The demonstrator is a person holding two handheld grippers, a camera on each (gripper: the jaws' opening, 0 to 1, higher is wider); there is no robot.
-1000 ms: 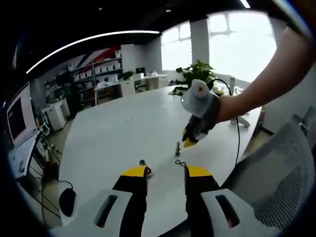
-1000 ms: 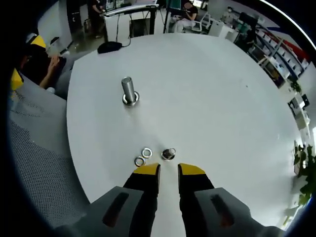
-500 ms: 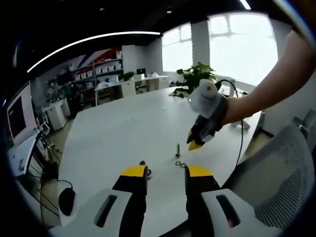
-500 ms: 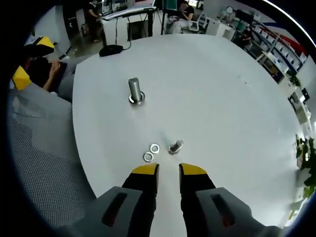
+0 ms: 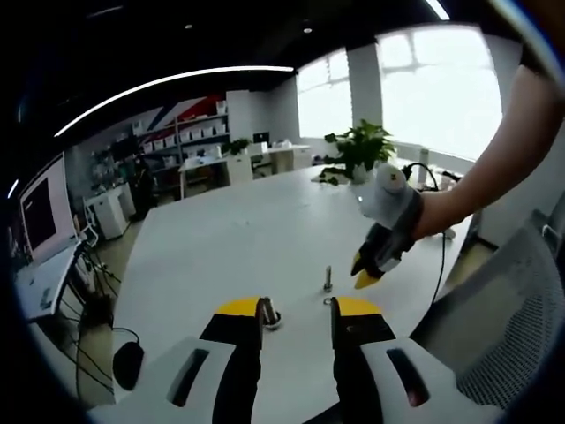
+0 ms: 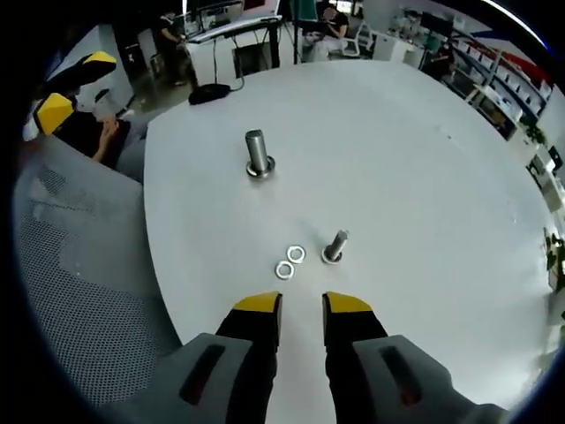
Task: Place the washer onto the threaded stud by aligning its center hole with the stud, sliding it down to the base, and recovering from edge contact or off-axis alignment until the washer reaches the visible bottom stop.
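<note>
Two small washers (image 6: 290, 262) lie flat side by side on the white table (image 6: 424, 177), just ahead of my right gripper (image 6: 302, 305), which is open and holds nothing. A short threaded stud (image 6: 335, 246) stands right of the washers. A thicker, taller stud (image 6: 258, 154) stands farther off. In the left gripper view the short stud (image 5: 327, 279) stands ahead of my open left gripper (image 5: 297, 309), the thick stud (image 5: 265, 314) sits by its left jaw, and the right gripper (image 5: 365, 277) hovers above the table to the right of the short stud.
A grey mesh chair (image 6: 79, 265) stands at the table's near edge, also seen as the chair (image 5: 516, 327). A potted plant (image 5: 362, 150) and a cable (image 5: 441, 256) are at the far side. My left gripper's yellow tips (image 6: 75, 84) show beyond the table edge.
My right gripper has drawn back from the washers and short stud, which now lie farther from its jaws. The left view has shifted, bringing both studs closer to its jaws.
</note>
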